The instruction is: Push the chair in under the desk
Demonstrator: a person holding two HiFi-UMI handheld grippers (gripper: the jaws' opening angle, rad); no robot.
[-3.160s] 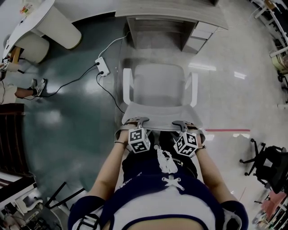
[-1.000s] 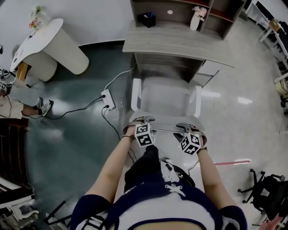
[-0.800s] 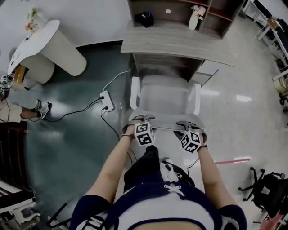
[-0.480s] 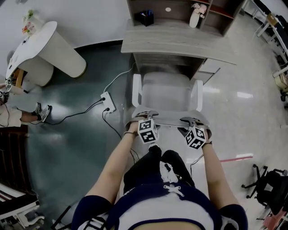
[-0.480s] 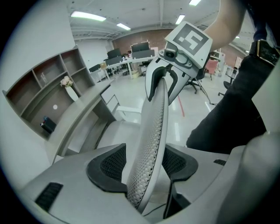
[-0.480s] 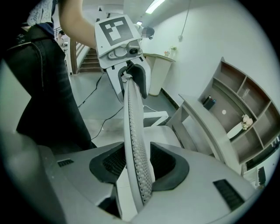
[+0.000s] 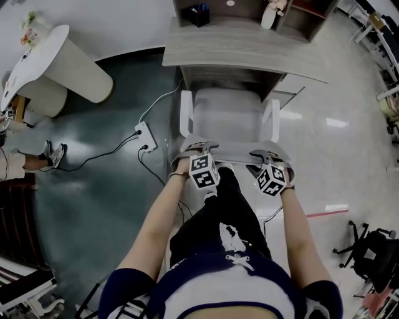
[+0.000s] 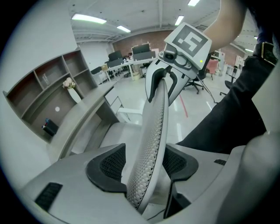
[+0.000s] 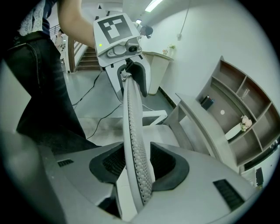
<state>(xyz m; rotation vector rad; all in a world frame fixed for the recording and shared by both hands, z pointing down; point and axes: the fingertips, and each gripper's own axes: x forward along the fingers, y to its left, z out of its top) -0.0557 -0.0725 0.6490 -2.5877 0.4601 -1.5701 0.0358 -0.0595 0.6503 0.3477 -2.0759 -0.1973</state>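
In the head view the grey-white chair [image 7: 227, 115] stands right in front of the wooden desk [image 7: 243, 53], its seat front at the desk's edge. My left gripper [image 7: 201, 148] and right gripper [image 7: 265, 154] clamp the top rim of the mesh backrest [image 7: 232, 149], left and right ends. In the left gripper view the backrest edge [image 8: 151, 131] runs up between the dark pads [image 8: 107, 164] of the left gripper [image 8: 146, 162], with the right gripper [image 8: 168, 76] gripping further along. In the right gripper view the backrest [image 9: 133, 140] sits between the jaws of the right gripper [image 9: 139, 165].
A white power strip [image 7: 143, 136] with cables lies on the floor left of the chair. A white round table [image 7: 50, 56] stands at far left, with a person's shoes [image 7: 53, 154] near it. A black office chair [image 7: 374, 243] is at right. Shelves [image 7: 249, 9] sit on the desk.
The chair has rolled forward toward the desk with both grippers on its backrest; its seat front now reaches the desk's edge. The person has stepped forward behind it.
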